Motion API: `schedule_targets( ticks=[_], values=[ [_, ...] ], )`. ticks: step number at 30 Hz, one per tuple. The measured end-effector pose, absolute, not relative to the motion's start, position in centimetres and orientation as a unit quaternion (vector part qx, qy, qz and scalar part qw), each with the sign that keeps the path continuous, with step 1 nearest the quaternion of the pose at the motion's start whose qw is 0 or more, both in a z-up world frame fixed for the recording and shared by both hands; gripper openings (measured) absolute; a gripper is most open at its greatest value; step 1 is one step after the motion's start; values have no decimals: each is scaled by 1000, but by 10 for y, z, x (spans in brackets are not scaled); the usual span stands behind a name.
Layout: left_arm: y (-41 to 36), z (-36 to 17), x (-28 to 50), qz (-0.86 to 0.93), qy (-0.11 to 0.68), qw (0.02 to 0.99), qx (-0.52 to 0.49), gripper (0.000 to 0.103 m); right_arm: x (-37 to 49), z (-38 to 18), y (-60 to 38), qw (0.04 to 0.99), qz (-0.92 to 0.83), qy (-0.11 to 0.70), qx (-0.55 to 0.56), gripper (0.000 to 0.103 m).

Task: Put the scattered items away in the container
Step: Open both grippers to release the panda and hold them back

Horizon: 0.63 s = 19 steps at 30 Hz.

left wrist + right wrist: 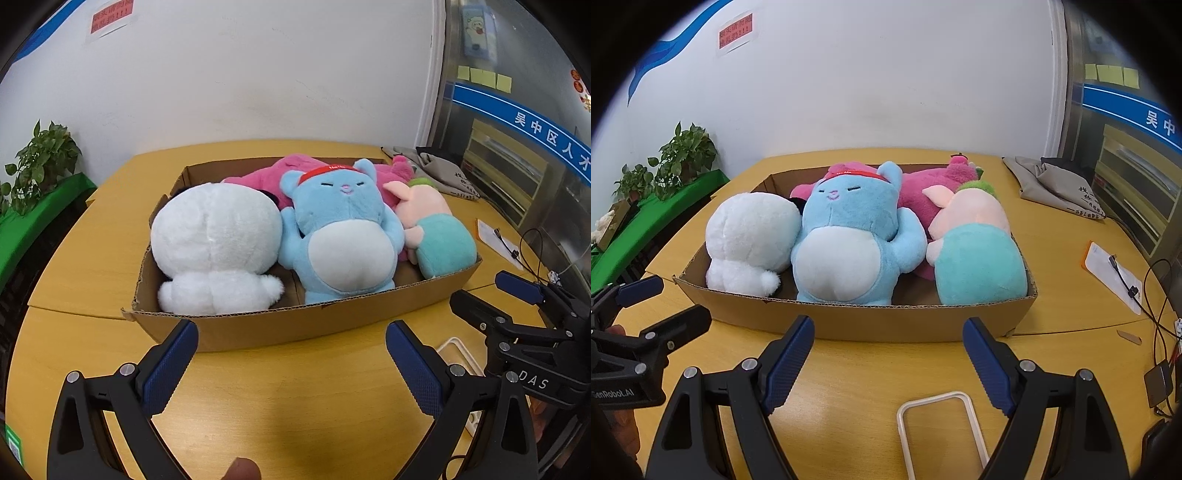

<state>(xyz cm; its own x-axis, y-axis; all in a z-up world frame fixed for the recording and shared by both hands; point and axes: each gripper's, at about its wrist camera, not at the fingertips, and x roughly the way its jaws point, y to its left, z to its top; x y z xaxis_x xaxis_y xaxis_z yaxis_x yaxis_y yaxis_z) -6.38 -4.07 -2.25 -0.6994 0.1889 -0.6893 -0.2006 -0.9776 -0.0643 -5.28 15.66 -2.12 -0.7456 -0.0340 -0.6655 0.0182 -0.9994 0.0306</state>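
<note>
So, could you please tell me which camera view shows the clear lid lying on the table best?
The right wrist view: the clear lid lies nearly whole on the table between the open right tongs. The left wrist view catches only a corner of it, with the rest hidden behind the tong arms.

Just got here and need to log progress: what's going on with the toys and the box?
The plush toys already sit in the cardboard box: white plush, blue bear, pink plush and a teal-bodied pig. The left tool and right tool hang open before the box, holding nothing.
</note>
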Motion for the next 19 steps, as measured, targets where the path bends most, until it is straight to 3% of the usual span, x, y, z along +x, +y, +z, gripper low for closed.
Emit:
schedule_targets(
  ticks=[19],
  values=[
    [-43, -29, -58, 918, 3, 85, -387, 103, -51, -24, 154, 12, -932, -7, 362, 83]
  ],
)
